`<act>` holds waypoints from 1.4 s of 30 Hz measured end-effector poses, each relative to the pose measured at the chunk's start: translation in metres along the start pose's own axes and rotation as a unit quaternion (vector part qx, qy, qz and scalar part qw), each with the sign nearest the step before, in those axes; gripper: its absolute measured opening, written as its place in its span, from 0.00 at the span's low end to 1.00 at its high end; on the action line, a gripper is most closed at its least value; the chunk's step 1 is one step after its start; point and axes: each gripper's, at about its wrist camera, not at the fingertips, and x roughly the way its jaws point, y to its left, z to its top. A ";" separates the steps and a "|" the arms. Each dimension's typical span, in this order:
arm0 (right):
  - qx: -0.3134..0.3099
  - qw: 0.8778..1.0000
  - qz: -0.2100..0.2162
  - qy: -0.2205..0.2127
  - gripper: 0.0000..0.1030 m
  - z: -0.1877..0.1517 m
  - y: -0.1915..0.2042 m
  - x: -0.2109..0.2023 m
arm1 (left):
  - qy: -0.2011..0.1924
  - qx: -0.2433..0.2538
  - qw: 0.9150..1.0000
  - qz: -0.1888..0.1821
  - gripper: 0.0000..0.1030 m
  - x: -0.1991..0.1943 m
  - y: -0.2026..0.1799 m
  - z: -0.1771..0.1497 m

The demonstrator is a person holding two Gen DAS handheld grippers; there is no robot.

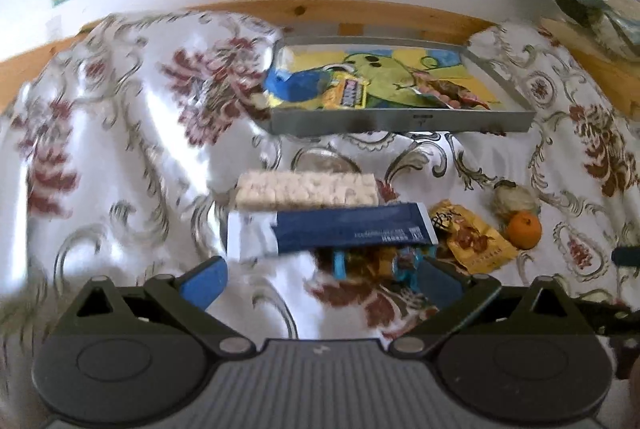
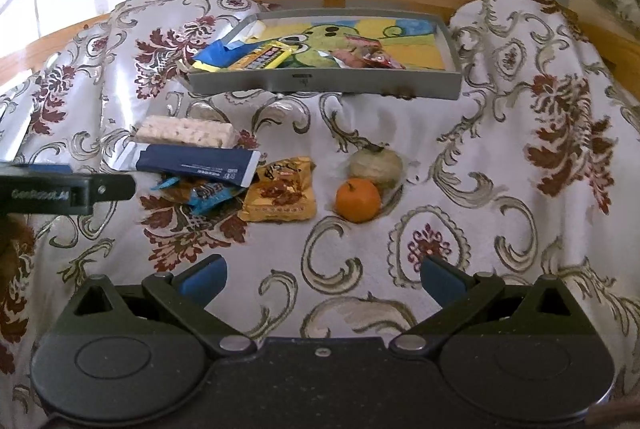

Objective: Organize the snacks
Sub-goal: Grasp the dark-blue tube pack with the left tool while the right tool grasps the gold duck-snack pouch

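Left gripper (image 1: 320, 279): fingers spread wide, holding nothing.
Right gripper (image 2: 322, 279): fingers wide apart, empty.
Navy packet (image 1: 352, 231): just beyond the left fingertips, resting over a blue candy wrapper (image 1: 404, 261).
Rice bar (image 1: 306, 191): touching the packet's far edge.
Tangerine (image 2: 357, 200): well ahead between the right fingers.
Grey tray (image 2: 320, 82): farthest, holding snacks.

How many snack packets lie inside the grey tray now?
3 visible in the grey tray: blue packet left, yellow packet beside it, red packet centre-right. Others may be hidden.

Left claw (image 1: 320, 279) and right claw (image 2: 322, 277) both wide apart, seemingly empty
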 end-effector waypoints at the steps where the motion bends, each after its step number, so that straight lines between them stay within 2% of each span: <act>1: -0.002 1.000 0.003 -0.001 0.99 0.001 0.001 0.001 | 0.001 0.013 1.000 -0.002 1.00 0.004 0.000 0.003; 4: -0.009 1.000 0.015 -0.002 0.99 0.006 0.003 0.006 | 0.004 0.040 0.999 -0.012 1.00 0.018 0.006 0.010; 8: -0.012 0.999 0.030 0.003 0.99 0.011 0.003 0.013 | 0.011 0.042 0.998 -0.038 1.00 0.033 0.019 0.017; 11: -0.014 0.999 0.045 0.009 0.99 0.014 0.003 0.019 | 0.035 0.043 0.996 -0.063 1.00 0.051 0.031 0.023; 17: -0.028 0.997 0.074 0.017 0.99 0.023 0.008 0.032 | 0.057 0.032 0.995 -0.081 1.00 0.079 0.052 0.031; 21: -0.041 0.995 0.091 0.025 0.99 0.029 0.012 0.043 | 0.071 0.012 0.992 -0.106 1.00 0.094 0.065 0.036; 27: -0.070 0.992 0.097 0.028 0.98 0.043 0.021 0.065 | 0.088 0.004 0.983 -0.159 1.00 0.105 0.075 0.039; 32: -0.097 0.992 0.074 0.044 0.86 0.052 0.025 0.091 | 0.102 0.011 0.975 -0.195 0.99 0.104 0.081 0.042; 41: -0.128 0.988 0.049 0.075 0.76 0.058 0.036 0.118 | 0.148 0.045 0.951 -0.267 0.99 0.096 0.082 0.043; 42: -0.127 0.987 0.051 0.079 0.72 0.058 0.037 0.121 | 0.152 0.051 0.949 -0.271 0.98 0.094 0.081 0.042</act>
